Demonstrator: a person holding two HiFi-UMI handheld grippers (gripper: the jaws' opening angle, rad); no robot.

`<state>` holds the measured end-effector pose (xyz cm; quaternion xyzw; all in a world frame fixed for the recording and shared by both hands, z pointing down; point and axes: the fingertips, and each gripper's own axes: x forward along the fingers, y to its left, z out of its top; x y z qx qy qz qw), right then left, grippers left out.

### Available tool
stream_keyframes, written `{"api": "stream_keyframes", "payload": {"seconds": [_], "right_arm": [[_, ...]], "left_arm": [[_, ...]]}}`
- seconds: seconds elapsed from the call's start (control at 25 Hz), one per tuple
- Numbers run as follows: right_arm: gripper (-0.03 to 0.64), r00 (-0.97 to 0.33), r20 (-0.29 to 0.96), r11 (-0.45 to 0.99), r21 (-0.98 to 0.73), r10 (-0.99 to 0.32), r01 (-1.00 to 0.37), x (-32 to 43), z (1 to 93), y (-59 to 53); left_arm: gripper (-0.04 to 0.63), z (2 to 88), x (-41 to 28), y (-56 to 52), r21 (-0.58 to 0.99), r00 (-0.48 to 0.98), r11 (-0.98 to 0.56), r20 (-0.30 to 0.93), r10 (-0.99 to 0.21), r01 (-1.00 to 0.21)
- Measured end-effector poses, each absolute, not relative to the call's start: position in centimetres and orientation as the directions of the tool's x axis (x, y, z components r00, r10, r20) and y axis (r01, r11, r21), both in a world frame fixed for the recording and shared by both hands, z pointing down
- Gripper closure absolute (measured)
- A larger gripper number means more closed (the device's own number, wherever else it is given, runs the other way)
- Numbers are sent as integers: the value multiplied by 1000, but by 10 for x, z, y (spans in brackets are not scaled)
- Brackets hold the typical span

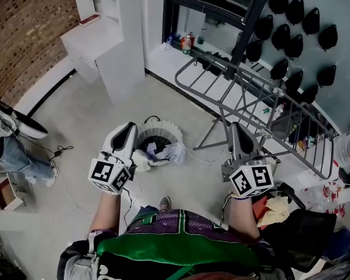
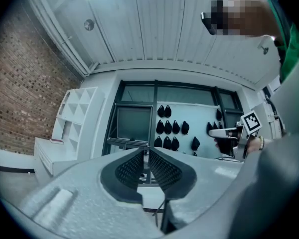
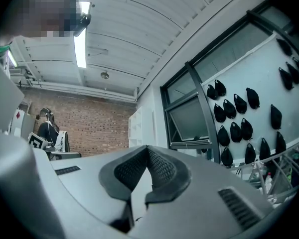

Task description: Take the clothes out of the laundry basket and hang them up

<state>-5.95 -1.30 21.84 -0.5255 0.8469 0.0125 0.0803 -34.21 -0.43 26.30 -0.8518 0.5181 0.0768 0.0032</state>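
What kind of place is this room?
Probably an indoor workspace or studio set up as a laundry corner: a metal drying rack, a white laundry basket holding clothes near it, and a bare brick wall at one side.

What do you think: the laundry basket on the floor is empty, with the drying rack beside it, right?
Not empty: the head view shows clothes in the laundry basket on the floor, with the drying rack beside it.

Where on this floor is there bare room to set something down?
Bare floor lies between the white shelf unit and the laundry basket. Right of the basket it is crowded: the drying rack legs and clutter.
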Motion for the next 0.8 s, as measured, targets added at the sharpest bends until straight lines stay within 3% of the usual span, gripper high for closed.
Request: {"api": "stream_keyframes", "payload": {"seconds": [0.04, 0.12, 0.24, 0.52, 0.8], "right_arm": [[616, -442, -150, 454, -60, -884, -889, -60, 219, -13], [617, -459, -151, 471, -59, -876, -880, -61, 221, -12], [616, -486, -141, 498, -60, -862, -865, -63, 228, -7], [617, -524, -97, 532, -76, -846, -843, -63, 251, -13], [617, -581, -2, 578, -103, -814, -809, -90, 313, -37]], "left_arm": [[536, 264, -339, -2, 64, 464, -475, -130, -876, -878], [400, 266, -331, 1, 43, 494, -502, -120, -861, -864], [325, 277, -325, 7, 26, 499, -503, -100, -861, -864], [318, 326, -313, 6, -53, 478, -478, 11, -878, -877], [318, 413, -337, 2, 8, 414, -416, 128, -901, -909]]}}
